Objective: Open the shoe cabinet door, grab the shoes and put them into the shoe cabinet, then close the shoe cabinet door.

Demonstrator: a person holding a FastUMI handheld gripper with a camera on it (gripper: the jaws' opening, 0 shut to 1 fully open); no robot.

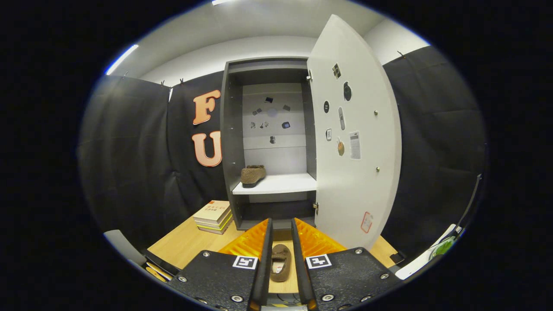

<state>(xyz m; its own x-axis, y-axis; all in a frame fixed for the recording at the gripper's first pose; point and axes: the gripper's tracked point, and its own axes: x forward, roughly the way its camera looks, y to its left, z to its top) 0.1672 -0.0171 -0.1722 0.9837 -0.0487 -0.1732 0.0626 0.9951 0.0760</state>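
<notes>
Claw (281, 242) at lower centre, fingers slightly parted around but not gripping a brown slipper (280, 262) on the counter (185, 242); second slipper (252, 175) on the open shoe cabinet's (233, 142) shelf (281, 183), centre frame.

1. The single fisheye camera rode on the gripper (281, 229) and looked forward along its two orange fingers (248, 242), which rose from below with a narrow gap between them.
2. It sat a little above the worktop (185, 242), angled slightly down — a brown shoe (281, 263) lay on the wood in the gap between the jaws, not touched by them.
3. It faced the shoe cabinet (270, 142) head-on from near, the open door (354, 134) swung out to the right.
4. The wide lens took in the ceiling above and the booth's cloth wall on both sides — no second view shared the scene.
</notes>
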